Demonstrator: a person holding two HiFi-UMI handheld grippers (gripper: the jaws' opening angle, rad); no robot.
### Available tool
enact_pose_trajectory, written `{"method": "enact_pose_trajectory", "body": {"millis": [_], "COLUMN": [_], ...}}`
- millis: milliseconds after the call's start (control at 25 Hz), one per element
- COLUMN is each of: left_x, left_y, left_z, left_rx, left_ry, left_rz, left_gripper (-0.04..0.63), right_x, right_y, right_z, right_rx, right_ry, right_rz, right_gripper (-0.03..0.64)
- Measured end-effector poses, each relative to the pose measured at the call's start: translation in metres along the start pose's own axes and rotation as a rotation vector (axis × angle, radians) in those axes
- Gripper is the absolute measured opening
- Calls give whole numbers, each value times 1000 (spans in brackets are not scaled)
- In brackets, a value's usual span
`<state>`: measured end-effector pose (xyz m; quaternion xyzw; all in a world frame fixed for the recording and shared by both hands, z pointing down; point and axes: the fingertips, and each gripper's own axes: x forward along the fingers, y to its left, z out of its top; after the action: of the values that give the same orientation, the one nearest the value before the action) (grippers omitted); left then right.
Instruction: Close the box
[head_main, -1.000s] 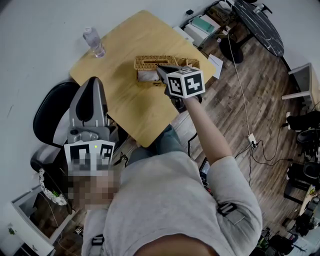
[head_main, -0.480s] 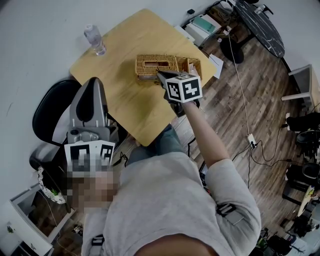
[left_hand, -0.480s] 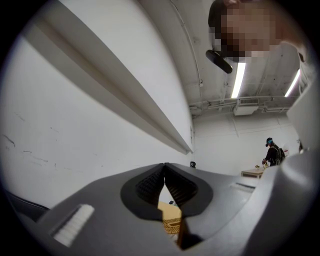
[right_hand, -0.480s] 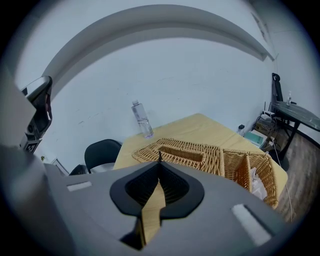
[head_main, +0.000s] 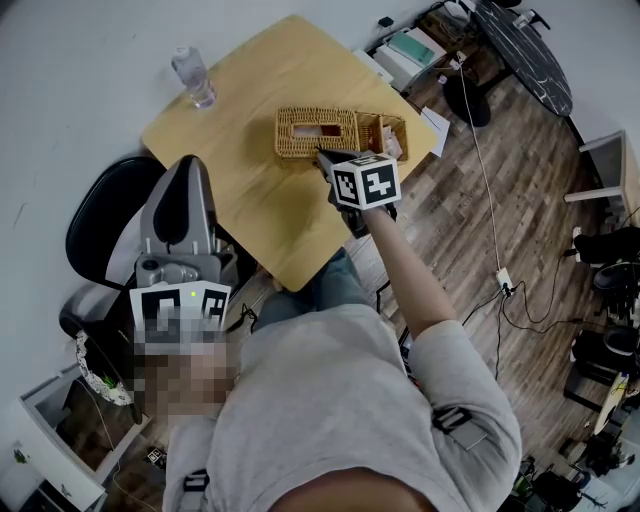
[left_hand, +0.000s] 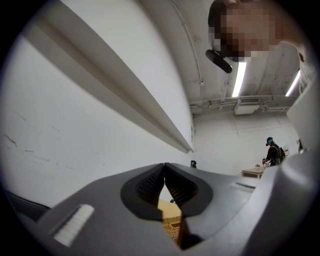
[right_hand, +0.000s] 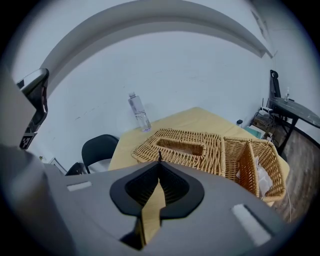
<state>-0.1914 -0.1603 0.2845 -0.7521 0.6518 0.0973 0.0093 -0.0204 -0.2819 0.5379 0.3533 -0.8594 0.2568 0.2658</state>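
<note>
Showing the wicker box (right_hand: 252, 160) at the table's (head_main: 250, 90) right corner, its slotted lid (right_hand: 180, 147) folded open. It is probably light, stiff and rough-woven, best taken at the lid's free edge. The right gripper (right_hand: 159, 162) over the table's middle and the left gripper (left_hand: 164, 167) off the table's near edge both have their fingers closed and empty.

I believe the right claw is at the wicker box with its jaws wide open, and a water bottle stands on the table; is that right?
Not quite: the right claw has its jaws shut and empty, as the right gripper view shows. It is at the wicker box, and the water bottle stands on the table.
</note>
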Motion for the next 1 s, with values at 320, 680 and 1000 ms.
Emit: {"method": "enact_pose_trajectory", "body": {"millis": [320,680,1000], "left_x": [-1,-1,5], "left_y": [5,8,4], "left_z": [-4,-8,-9], "left_rx": [-2,-11,-17], "left_ry": [8,13,7], "left_rz": [0,-9,-34], "left_gripper": [58,58,58], "right_x": [7,12,10], "right_y": [-2,-2,-1], "right_z": [-8,-15,-14], "right_rx": [10,26,-2], "right_ry": [17,17,-18], "right_rz": [-16,-29,-46], "right_gripper": [14,14,15]}}
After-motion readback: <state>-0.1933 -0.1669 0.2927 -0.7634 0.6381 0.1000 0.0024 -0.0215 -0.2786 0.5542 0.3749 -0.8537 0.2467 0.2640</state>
